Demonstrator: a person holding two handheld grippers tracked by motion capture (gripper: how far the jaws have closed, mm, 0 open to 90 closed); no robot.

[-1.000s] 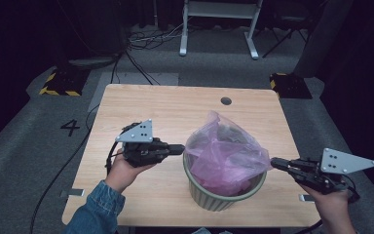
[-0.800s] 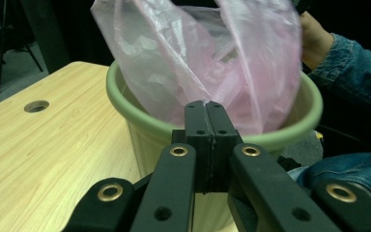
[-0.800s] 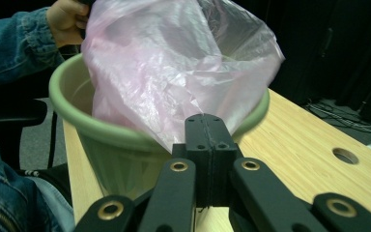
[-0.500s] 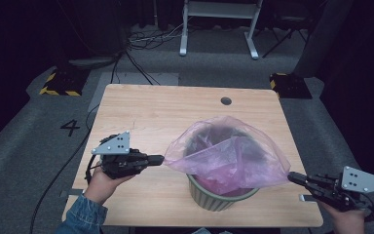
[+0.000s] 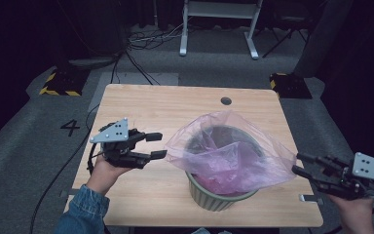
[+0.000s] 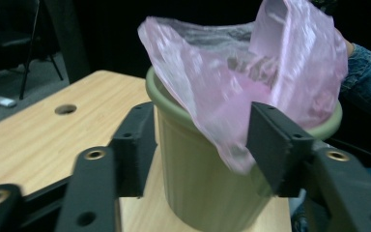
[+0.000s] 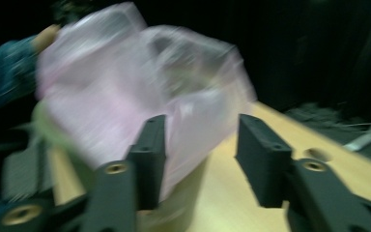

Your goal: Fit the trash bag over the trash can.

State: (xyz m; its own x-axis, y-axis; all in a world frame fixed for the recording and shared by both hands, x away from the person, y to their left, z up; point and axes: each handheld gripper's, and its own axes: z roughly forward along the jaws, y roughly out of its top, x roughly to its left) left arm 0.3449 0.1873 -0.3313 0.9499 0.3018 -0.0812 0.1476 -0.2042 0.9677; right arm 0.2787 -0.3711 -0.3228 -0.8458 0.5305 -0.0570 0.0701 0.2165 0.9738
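A pale green bin [image 5: 214,197] stands on the wooden table [image 5: 175,107] with a pink plastic bag [image 5: 229,156] spread wide over its rim. My left gripper [image 5: 159,145] is just left of the bag's left corner. Its jaws have just been opening and stand open. In the left gripper view the bag [image 6: 222,96] hangs loose over the bin [image 6: 198,183], a corner dangling between the jaws without being pinched. My right gripper [image 5: 298,163] is at the bag's right corner, jaws also just opened. In the right gripper view the blurred bag [image 7: 125,87] lies behind and between its open jaws.
A round cable hole [image 5: 226,101] is in the table's far side. A white desk frame [image 5: 219,24] and cables stand on the grey floor behind. Yellow-black striped blocks [image 5: 58,83] flank the table, and a "4" [image 5: 70,127] marks the floor at left.
Both grippers moved outward, left one leftward and right one rightward, stretching the bunched bag wide over the bin. Their jaws, shut on the bag's edges before, now stand open.
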